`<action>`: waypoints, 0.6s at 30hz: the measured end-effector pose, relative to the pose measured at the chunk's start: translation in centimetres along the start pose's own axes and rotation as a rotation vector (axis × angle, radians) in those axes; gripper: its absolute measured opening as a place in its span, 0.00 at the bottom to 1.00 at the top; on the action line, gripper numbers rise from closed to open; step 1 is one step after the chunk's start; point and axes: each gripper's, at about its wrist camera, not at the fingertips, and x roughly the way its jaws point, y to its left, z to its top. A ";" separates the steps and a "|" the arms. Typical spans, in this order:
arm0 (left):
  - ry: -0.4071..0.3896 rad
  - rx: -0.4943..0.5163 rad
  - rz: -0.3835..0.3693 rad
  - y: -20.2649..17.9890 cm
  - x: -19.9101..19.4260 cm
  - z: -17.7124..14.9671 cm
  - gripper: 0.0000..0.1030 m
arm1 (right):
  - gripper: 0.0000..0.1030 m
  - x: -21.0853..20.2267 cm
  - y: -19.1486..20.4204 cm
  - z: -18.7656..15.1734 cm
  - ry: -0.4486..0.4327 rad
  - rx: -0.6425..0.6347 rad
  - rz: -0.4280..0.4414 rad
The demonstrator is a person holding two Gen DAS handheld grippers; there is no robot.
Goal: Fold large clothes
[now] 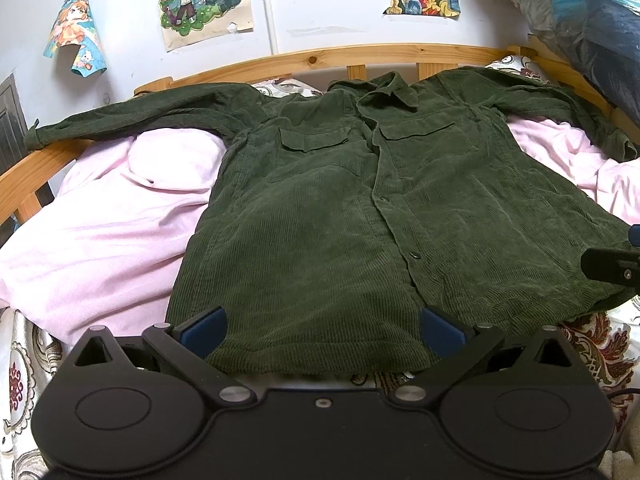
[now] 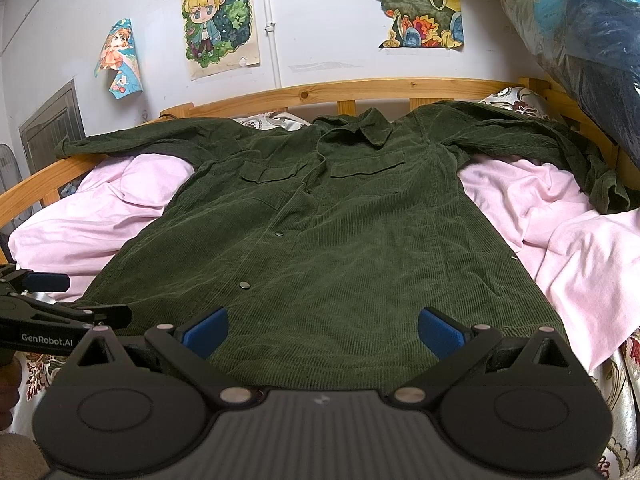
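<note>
A dark green corduroy shirt [image 1: 320, 208] lies flat and face up on the bed, buttoned, collar at the far side, both sleeves spread out to the sides. It also shows in the right wrist view [image 2: 320, 240]. My left gripper [image 1: 322, 330] is open, its blue pads either side of the left part of the hem, just above it. My right gripper [image 2: 322, 332] is open over the right part of the hem. The right gripper's tip shows at the left wrist view's right edge [image 1: 612, 264]; the left gripper shows at the right wrist view's left edge [image 2: 48, 304].
A pink sheet [image 1: 104, 232] lies under the shirt on a patterned white cover [image 1: 24, 364]. A wooden bed rail [image 2: 360, 90] runs along the far side and both ends. Posters hang on the white wall [image 2: 320, 20]. Bagged bedding [image 2: 580, 40] is piled at the far right.
</note>
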 end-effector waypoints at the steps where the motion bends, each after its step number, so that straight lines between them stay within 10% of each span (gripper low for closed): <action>1: 0.000 0.002 0.001 0.0 0.0 0.0 0.99 | 1.00 0.0 0.0 0.0 0.000 0.000 0.000; 18: -0.024 0.074 0.015 -0.2 0.4 4.0 0.99 | 1.00 -0.2 -1.2 4.4 0.024 0.075 -0.043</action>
